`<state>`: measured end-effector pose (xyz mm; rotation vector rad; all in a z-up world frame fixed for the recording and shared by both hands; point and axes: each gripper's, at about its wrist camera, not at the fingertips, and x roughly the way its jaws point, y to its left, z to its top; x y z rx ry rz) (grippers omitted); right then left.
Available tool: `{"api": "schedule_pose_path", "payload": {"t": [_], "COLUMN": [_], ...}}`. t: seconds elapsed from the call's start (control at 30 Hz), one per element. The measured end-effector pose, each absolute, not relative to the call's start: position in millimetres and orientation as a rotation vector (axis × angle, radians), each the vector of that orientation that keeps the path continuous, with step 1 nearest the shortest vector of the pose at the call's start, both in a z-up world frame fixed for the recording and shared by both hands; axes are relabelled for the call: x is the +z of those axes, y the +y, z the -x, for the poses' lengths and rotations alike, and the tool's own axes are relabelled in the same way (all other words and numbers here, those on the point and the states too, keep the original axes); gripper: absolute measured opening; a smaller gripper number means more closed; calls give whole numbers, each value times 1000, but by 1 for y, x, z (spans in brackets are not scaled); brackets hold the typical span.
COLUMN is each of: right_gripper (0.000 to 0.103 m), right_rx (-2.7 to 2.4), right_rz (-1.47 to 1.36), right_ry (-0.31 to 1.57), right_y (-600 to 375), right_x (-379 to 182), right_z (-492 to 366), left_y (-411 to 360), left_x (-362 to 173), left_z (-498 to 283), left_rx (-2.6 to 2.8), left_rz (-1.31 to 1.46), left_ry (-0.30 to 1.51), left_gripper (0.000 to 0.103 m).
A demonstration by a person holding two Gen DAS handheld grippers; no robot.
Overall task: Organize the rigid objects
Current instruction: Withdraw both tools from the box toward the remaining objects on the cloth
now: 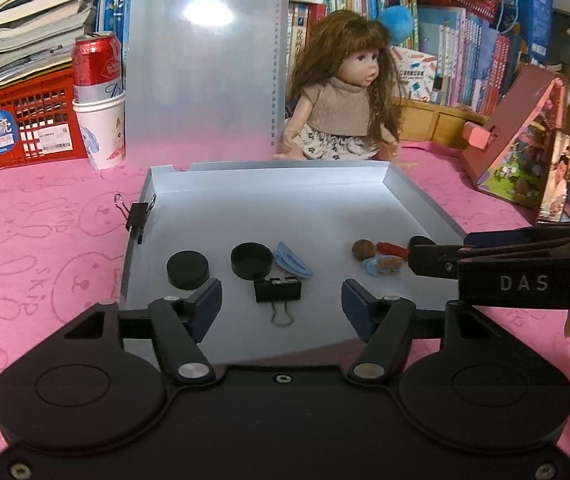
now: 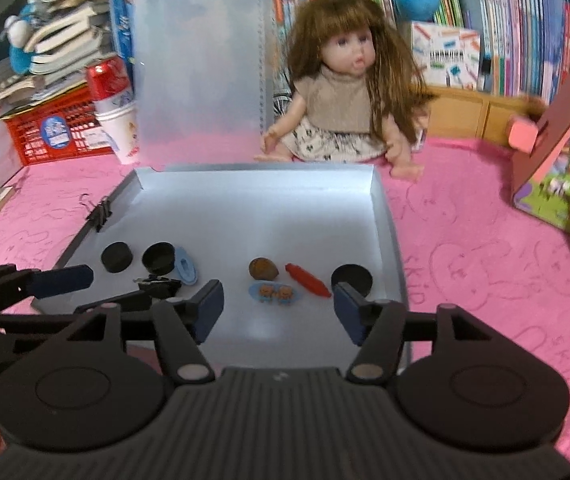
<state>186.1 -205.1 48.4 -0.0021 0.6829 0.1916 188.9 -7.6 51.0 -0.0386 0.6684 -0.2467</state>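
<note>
Left wrist view: the left gripper stands with jaws apart and nothing between the pads. Directly ahead of the gap lies a black binder clip on the floor of the open grey box, its body across the line of the jaws and its wire loop toward the camera. Beyond it sit a black cap, an upturned black lid and a blue oval piece. The right gripper enters from the right, over the walnut and red piece.

Right wrist view: the right gripper is likewise open and empty. The bear-printed oval tag lies just ahead of it, the red piece running diagonally toward the right pad. Judgement: the clip falls to the left hand, the tag group to the right.
</note>
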Motion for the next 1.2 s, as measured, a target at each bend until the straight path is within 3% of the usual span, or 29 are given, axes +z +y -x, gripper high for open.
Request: {"api": "schedule_pose_path", "payload": {"t": [0.5,1.2], "right_gripper": [87,88], "right_rx": [321,493], "right_rz": [111,185], "right_ry": [534,582], "right_y": [-222,-236], "right_x": [48,4], "right_z": [-99,-46], "left_y": [4,-7], "left_x": [51,17], "left_z": [-111,-39], "left_rx": [-326,-431], "left_rz": [46,-83], "left_ry": [640,652], "left_gripper": [73,76]}}
